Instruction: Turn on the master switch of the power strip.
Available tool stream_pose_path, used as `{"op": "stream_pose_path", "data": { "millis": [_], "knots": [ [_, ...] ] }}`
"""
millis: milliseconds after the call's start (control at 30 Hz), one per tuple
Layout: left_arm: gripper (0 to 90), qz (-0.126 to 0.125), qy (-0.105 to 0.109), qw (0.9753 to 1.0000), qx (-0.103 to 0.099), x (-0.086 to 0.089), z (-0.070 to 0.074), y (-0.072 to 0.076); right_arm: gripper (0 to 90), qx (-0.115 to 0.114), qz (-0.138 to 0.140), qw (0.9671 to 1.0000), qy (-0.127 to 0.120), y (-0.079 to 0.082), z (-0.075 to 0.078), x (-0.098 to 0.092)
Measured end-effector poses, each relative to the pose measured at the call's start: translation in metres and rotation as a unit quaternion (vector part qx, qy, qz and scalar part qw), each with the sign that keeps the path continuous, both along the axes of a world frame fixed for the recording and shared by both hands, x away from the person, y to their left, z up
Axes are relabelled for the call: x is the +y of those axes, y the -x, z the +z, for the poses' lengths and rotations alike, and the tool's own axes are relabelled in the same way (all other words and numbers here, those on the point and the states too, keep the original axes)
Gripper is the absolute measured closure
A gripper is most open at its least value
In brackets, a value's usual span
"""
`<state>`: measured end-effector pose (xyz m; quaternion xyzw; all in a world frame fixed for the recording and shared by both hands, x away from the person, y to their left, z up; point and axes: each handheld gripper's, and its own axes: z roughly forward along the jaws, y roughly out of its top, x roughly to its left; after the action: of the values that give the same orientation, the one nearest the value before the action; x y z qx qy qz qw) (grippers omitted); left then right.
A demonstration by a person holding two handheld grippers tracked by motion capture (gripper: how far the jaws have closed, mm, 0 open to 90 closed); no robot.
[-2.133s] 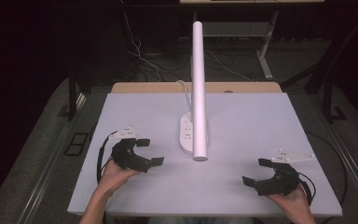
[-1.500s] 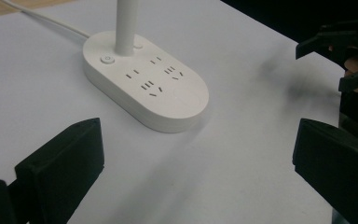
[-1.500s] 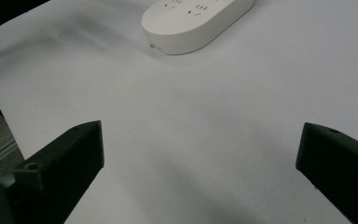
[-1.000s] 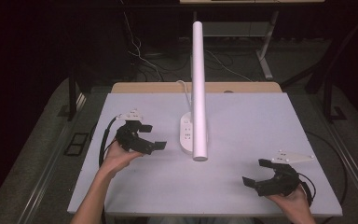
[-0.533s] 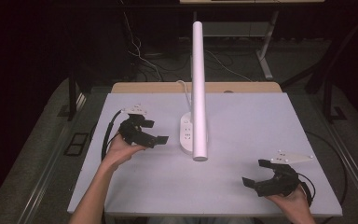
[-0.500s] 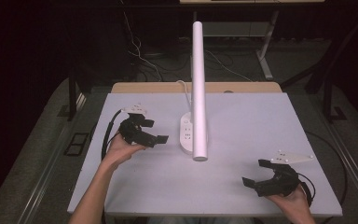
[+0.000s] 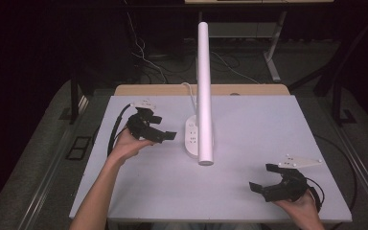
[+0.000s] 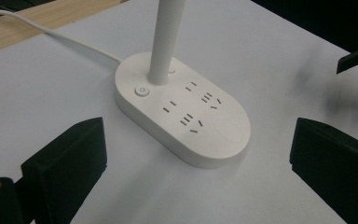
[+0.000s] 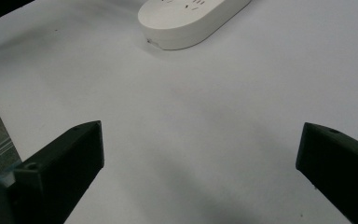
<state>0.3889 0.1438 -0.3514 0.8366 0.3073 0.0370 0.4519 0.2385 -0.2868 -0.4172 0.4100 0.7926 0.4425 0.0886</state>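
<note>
White tabletop [image 7: 249, 120] lit brightly; surroundings dark. A light wooden strip [image 7: 163, 90] runs along the table's far edge. Grey floor [image 7: 43, 158] on both sides of the table, with a rail-like strip [image 7: 52, 167] at left. Beyond the far edge, cables [image 7: 143, 52] lie loose on the floor near a metal desk leg [image 7: 273, 48]. A 2nd wooden desktop edge [image 7: 258, 1] shows at the top. Dark frame legs [image 7: 338, 103] stand at right.

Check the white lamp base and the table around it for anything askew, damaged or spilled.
Nothing stands out. The white oval lamp base with sockets sits flat on the white table, its white post upright, its white cord trailing off the back. No spills or damage visible.
</note>
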Motion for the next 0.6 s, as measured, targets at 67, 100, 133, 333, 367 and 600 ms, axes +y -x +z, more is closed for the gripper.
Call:
{"op": "stream_pose_path", "data": {
  "millis": [67,100,133,333,367,600],
  "knots": [
    [2.7,-0.004,-0.006,1.0,0.0,-0.002,0.001,-0.003,0.3,0.0,0.0,1.0,-0.001,0.0,0.0,0.0],
    [2.7,-0.004,-0.008,1.0,0.001,-0.002,0.002,-0.005,0.3,0.0,0.0,1.0,-0.001,0.0,0.0,0.0],
    [2.7,-0.003,-0.008,1.0,0.001,-0.003,0.002,-0.006,0.3,0.0,0.0,1.0,-0.001,0.0,0.0,0.0],
    [3.6,-0.002,-0.01,0.9999,0.0,-0.007,0.005,-0.014,0.3,-0.001,0.001,1.0,0.0,0.0,0.0,0.0],
    [3.8,-0.002,-0.011,0.9999,-0.002,-0.007,0.006,-0.015,0.3,0.003,0.001,1.0,-0.001,0.001,0.0,0.0],
    [5.3,-0.005,-0.021,0.9997,0.005,-0.014,0.006,-0.028,0.3,0.003,0.002,1.0,0.0,0.001,0.0,0.0]
  ]
}}
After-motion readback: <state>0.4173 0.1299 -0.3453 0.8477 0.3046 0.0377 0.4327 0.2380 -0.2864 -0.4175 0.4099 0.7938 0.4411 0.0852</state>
